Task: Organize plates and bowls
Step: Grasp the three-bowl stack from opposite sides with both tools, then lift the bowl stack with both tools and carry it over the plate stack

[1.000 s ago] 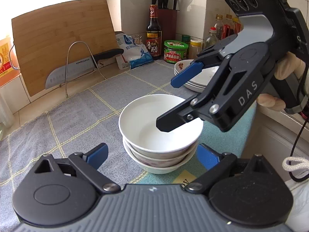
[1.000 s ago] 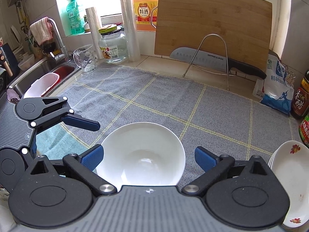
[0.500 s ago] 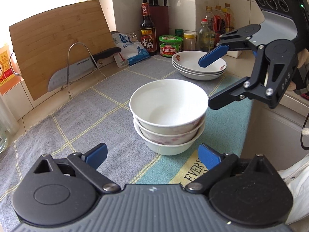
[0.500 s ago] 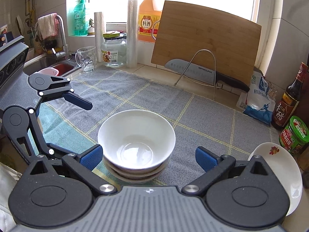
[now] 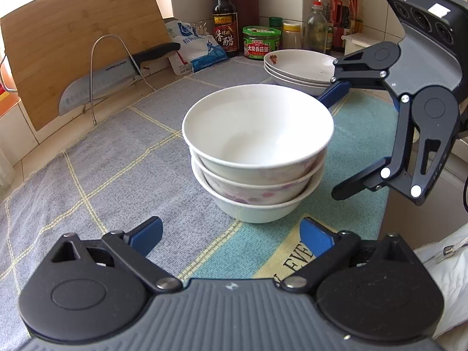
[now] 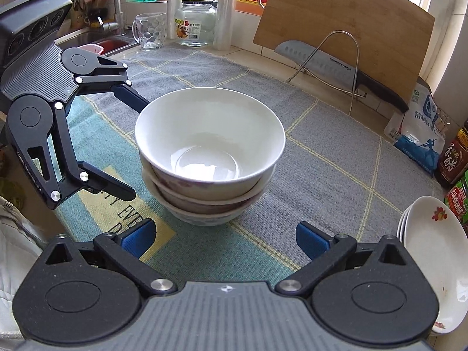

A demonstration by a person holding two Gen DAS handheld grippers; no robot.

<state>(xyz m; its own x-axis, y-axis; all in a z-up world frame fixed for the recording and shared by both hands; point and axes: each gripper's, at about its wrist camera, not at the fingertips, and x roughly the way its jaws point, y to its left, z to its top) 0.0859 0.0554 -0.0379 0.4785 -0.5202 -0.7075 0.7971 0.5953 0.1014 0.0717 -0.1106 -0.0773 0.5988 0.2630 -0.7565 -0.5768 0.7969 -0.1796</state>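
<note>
Three white bowls (image 5: 257, 149) stand nested in one stack on the grey checked cloth (image 5: 117, 158); the stack also shows in the right wrist view (image 6: 209, 158). A stack of shallow white plates (image 5: 298, 68) with a red flower mark sits behind it, at the right edge in the right wrist view (image 6: 433, 251). My left gripper (image 5: 231, 235) is open and empty just in front of the bowls. My right gripper (image 6: 223, 238) is open and empty on the other side; it shows in the left wrist view (image 5: 340, 143), its jaws apart beside the stack.
A bamboo cutting board (image 5: 76, 55) and a cleaver (image 5: 105, 84) on a wire rack stand at the back. Sauce bottles (image 5: 224, 26), jars and a salt bag (image 5: 199, 48) line the wall. A glass mug (image 6: 147, 30), a jar and the sink (image 6: 96, 39) lie far left.
The right gripper has let go of the top bowl, which now rests on the stack, and has drawn back. Both grippers have lowered and pulled away from the bowls.
</note>
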